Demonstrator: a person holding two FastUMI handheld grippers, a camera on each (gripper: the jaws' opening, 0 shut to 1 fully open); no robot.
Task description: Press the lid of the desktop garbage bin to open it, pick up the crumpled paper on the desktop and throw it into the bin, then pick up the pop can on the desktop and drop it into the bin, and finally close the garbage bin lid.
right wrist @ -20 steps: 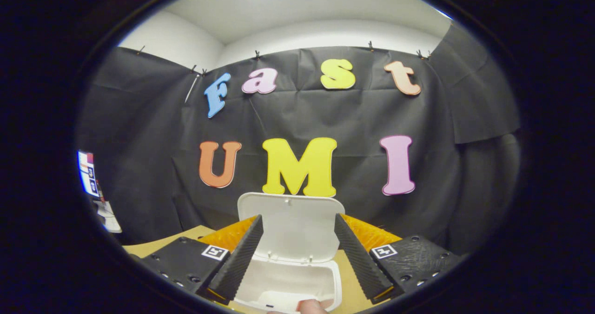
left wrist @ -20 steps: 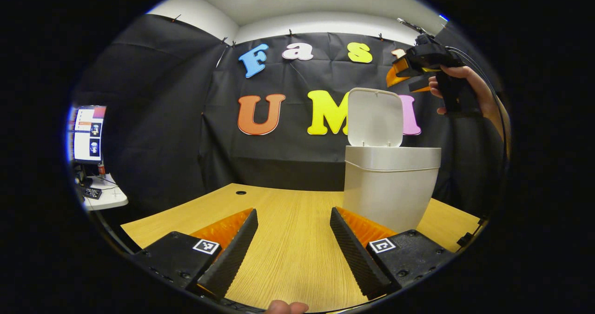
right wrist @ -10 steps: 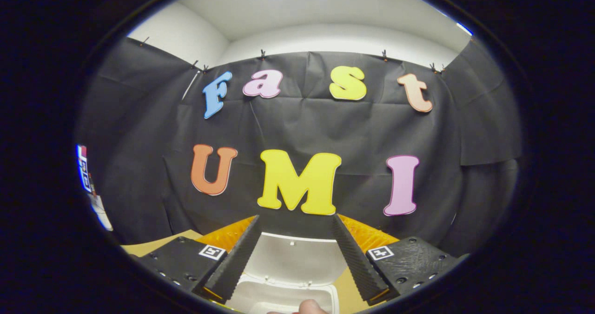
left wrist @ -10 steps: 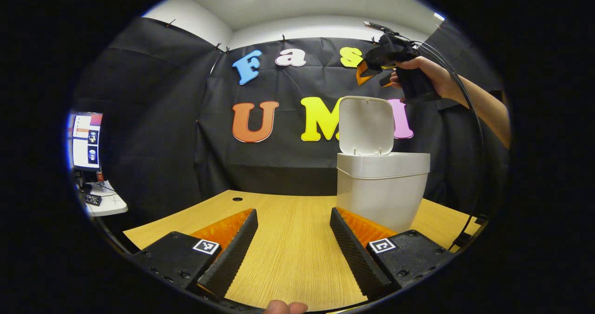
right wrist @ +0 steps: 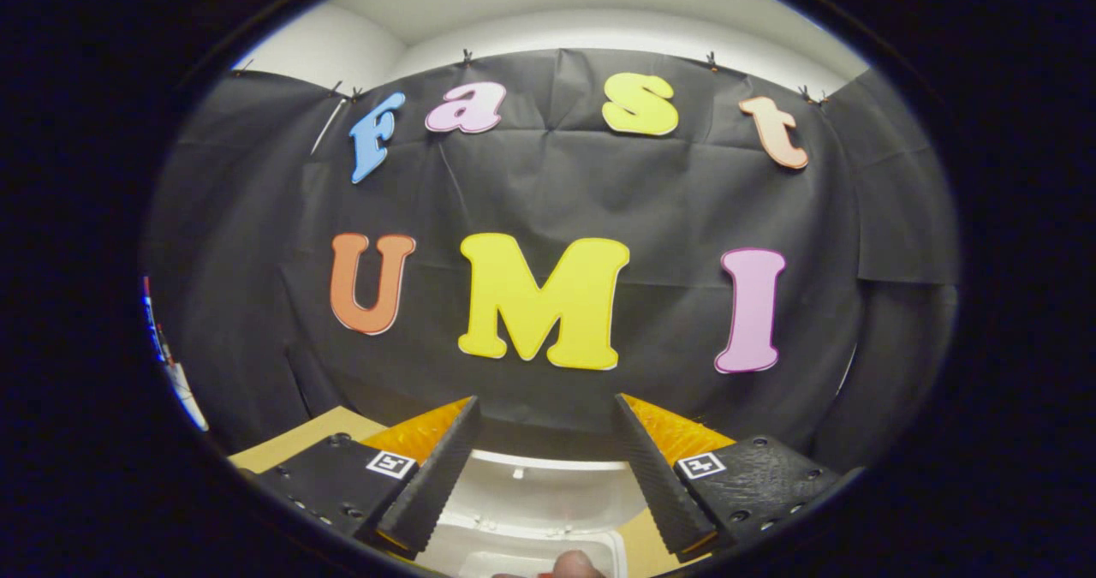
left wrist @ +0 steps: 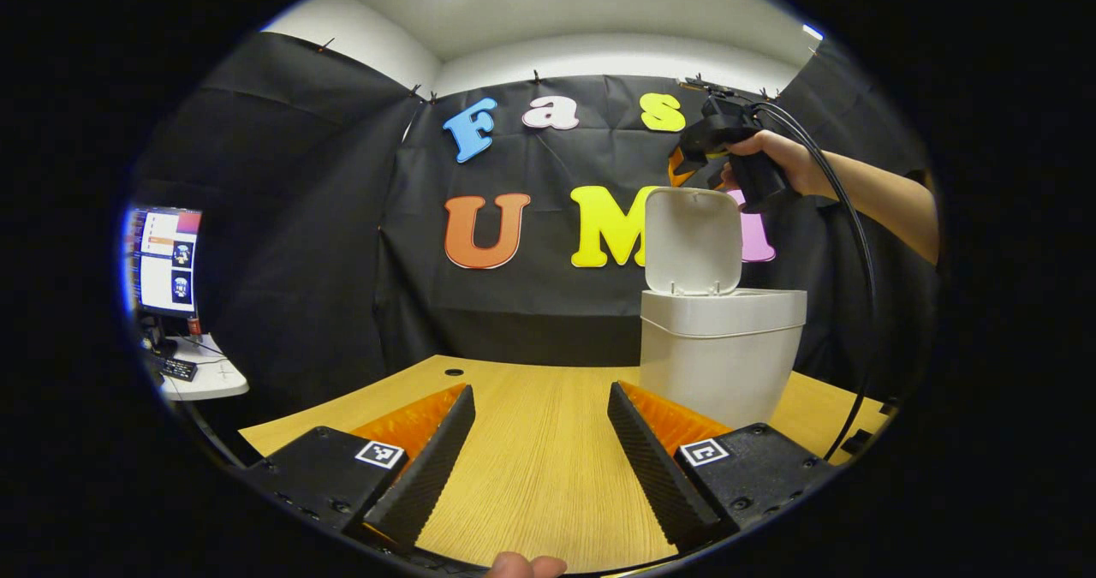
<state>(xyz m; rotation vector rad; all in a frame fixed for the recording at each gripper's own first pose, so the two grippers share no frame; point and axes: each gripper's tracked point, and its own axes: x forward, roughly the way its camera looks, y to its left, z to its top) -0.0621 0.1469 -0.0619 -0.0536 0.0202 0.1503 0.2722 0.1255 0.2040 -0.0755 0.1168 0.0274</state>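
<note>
Left gripper view, far left: a lit monitor (left wrist: 163,261) over a small white side table (left wrist: 210,378) with dark clutter on it, too small to make out. Wooden desktop (left wrist: 539,467), pale straight grain, with a small round dark hole (left wrist: 454,372) near its back edge. Left gripper (left wrist: 541,428) low over the desktop, jaws wide, nothing between them; fingers (left wrist: 428,467) wedge-shaped with finely ribbed inner faces, on blocky bodies that each carry a small square marker. Right of centre, the bin (left wrist: 719,355): smooth white plastic, rounded-rectangular, tapering toward the base, with a wider collar at the top. It stands on the desktop, near its right end. Lid (left wrist: 692,240) open, upright on its rear hinge, a rounded panel with its inner face toward the camera. Inside of the bin hidden from this angle behind its front wall; contents cannot be told. Above and just behind the lid, the right gripper (left wrist: 685,163) held in a hand (left wrist: 775,163), forearm reaching in from the right, a black cable (left wrist: 860,304) looping down from it; at this range its opening is unreadable. Right gripper view: right gripper (right wrist: 545,432) with jaws wide, empty, the lid's top edge (right wrist: 535,475) seen between its fingers (right wrist: 432,484). Below that, the bin's rim (right wrist: 548,557) is cut off by the bottom of the view, interior not visible. A fingertip (right wrist: 574,565) intrudes at the bottom edge.
</note>
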